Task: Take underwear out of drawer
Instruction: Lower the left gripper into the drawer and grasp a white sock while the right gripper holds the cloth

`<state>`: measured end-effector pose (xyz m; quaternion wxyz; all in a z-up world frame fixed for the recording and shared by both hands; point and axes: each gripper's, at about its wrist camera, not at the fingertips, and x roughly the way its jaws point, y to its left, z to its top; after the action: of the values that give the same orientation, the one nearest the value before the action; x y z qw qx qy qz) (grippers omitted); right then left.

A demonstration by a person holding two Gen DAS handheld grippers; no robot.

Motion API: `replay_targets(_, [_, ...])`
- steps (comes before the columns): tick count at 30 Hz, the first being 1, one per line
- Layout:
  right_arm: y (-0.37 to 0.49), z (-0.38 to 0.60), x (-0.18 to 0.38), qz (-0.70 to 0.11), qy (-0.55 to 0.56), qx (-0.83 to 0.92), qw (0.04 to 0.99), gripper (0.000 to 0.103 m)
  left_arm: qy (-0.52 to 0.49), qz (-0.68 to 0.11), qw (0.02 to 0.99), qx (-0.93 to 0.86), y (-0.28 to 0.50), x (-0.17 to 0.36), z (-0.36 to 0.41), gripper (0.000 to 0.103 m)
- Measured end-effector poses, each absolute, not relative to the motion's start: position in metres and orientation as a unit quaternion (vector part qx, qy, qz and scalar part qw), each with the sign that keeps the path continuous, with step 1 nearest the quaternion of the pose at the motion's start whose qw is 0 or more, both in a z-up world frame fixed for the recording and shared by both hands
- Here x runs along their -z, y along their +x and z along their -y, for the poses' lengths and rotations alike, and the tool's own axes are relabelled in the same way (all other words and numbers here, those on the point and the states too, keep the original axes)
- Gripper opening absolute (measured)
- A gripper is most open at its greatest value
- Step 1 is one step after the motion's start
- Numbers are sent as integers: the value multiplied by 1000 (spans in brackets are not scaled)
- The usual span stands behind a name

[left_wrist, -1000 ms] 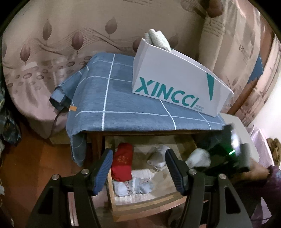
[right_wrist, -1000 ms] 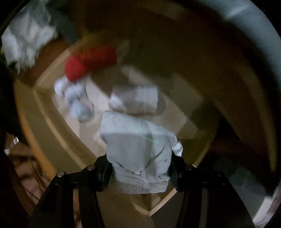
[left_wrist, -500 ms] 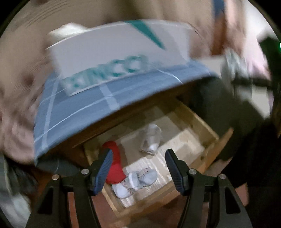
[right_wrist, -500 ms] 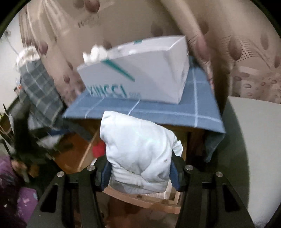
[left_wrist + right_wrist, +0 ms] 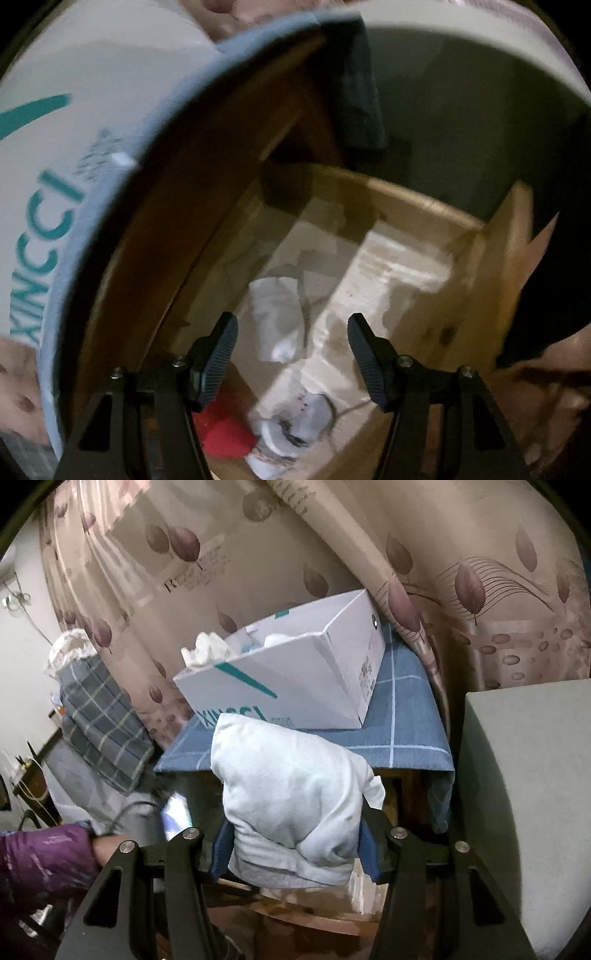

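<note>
White XINCCI box (image 5: 295, 679) sits on blue checked cloth (image 5: 406, 731); leaf-patterned curtain (image 5: 461, 572) hangs behind, plaid fabric (image 5: 103, 723) far left.

Left view motion-blurred; red item (image 5: 223, 435) half behind claw finger; white underwear (image 5: 295, 805) hides right claw pads

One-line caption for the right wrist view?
Right gripper holds white underwear before the cloth-covered nightstand and XINCCI box.

drawer (image 5: 436, 221) open above, tabletop edge (image 5: 207, 122) overhanging
</note>
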<state>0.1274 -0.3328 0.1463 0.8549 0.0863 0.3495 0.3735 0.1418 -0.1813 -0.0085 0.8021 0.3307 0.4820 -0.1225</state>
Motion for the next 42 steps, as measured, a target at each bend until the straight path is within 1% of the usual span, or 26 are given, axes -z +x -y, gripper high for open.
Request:
replay_targets(5, [128,343,-149,-334,123,-389,850,52,347,-500,784,122,155,32,182,64])
replay_targets(12, [127,336,-147,-333,119,-399,846,53,336,-528,771,116,181,60,172,64])
replay_targets(17, [129,338,-146,-334,129,-406,841,53,330,-533,770,117,192,75,160,64])
replay_targets(24, [130,338,-145,-338,137,-412,835,53,291,-536,781,134,205,83,143,63])
replay_targets(34, [131,340,-143,-340,147,-419,829,53,286,-531,785,143,208,95,140,63])
replay_targets(37, [132,342,-143,-340,155,-421,826,53,291,-530,784,141,213,101,138,63])
replay_targets(41, [133,342,-143,-341,158,-422,825,54,324,-525,776,131,210,109,142,63])
replay_targets(42, [132,341,-143,-341,155,-423,825,54,328,-524,775,130,209,109,144,60])
